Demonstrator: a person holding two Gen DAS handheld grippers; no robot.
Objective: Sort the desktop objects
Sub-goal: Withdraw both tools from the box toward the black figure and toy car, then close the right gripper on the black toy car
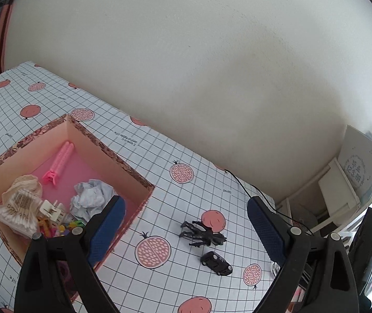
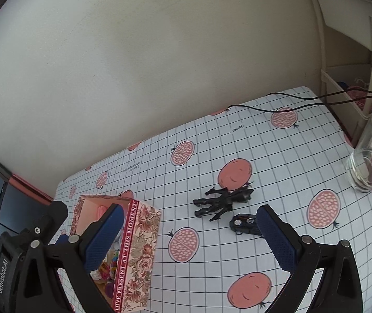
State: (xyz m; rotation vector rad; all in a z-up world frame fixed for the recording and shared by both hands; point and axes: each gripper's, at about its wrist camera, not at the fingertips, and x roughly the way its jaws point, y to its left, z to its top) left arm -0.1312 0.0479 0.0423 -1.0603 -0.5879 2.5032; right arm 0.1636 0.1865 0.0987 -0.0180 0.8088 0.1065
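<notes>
Both grippers are empty with jaws spread wide: the left gripper [image 1: 183,224] hangs above the surface between the box and the two toys, and the right gripper [image 2: 188,232] hangs just short of the same toys. The black figure [image 2: 222,202] lies flat on the surface [image 2: 277,161], well apart from the back edge along the wall, with the black toy car [image 2: 244,224] just beside it. The open box [image 1: 133,174] stands toward the left side and holds a pink clip [image 1: 59,161], crumpled paper [image 1: 92,198], cotton swabs [image 1: 19,208] and small coloured pieces.

Probable next step: pick up one of the two toys and transfer it to the box.

Risks:
- The figure's thin limbs give poor purchase; a grasp on a leg may let it swing or drop.
- The car sits close to the figure; a wide approach may knock either one.
- A glass [image 2: 368,167] stands near the right edge; a sweep of the right gripper could tip it.
- A cable [image 2: 290,108] crosses the back right corner.
</notes>
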